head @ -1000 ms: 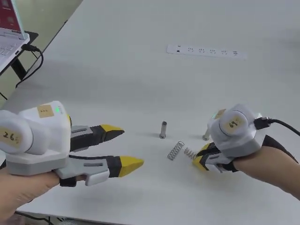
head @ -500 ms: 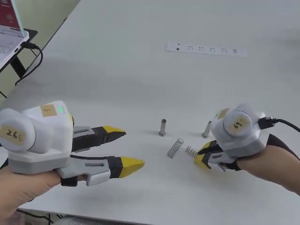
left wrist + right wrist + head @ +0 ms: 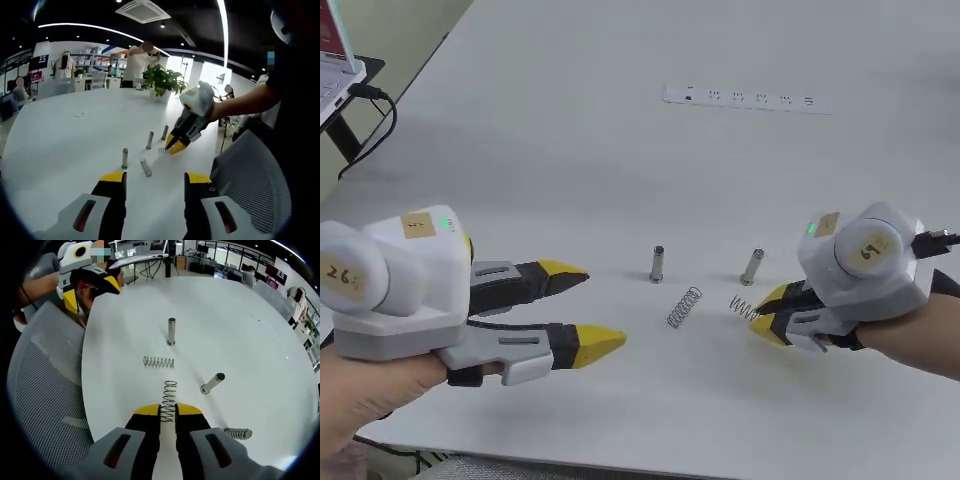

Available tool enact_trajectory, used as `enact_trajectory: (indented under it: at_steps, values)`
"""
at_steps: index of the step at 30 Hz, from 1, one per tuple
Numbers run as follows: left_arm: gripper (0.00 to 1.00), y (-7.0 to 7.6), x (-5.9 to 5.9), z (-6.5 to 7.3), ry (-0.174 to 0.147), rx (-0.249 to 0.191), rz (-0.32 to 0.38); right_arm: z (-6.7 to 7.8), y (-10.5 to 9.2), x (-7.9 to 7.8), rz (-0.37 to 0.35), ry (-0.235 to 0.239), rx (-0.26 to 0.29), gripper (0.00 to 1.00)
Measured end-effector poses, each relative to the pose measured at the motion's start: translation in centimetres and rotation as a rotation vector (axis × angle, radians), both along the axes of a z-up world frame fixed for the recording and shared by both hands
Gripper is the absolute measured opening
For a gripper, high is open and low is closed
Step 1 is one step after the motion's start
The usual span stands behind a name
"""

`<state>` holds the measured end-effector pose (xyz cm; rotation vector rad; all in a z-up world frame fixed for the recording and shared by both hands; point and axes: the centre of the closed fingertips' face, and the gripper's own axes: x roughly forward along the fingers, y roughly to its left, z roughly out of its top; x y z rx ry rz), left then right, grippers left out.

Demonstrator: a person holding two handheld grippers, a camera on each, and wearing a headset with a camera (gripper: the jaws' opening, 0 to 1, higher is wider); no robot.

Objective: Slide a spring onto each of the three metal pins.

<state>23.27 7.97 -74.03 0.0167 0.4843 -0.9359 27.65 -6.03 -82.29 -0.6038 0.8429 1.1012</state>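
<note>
Right tongs [image 3: 167,413] are closed on the near end of a thin coiled steel spring [image 3: 169,397], low centre in the right gripper view. The spring is held out over the white desk [image 3: 240,325]. A second loose coiled spring [image 3: 684,306] is noted lying on the desk at the centre of the head view. It is just below one upright grey metal pin [image 3: 657,263], with another grey pin [image 3: 752,266] to its right. Left tongs [image 3: 590,305] are held open and empty at lower left.
</note>
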Motion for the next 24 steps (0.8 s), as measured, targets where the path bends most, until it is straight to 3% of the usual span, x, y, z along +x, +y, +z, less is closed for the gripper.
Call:
enact_trajectory:
  at_steps: [13, 24]
  values:
    - [0.34, -1.3, 0.4, 0.8, 0.001, -0.008, -0.060, 5.4, 1.3, -1.0, 0.140, -0.077, 0.044, 0.08]
    - [0.30, -2.3, 0.9, 2.4, -0.025, -0.034, -0.110, 9.2, 3.3, -2.4, 0.283, -0.126, 0.067, 0.08]
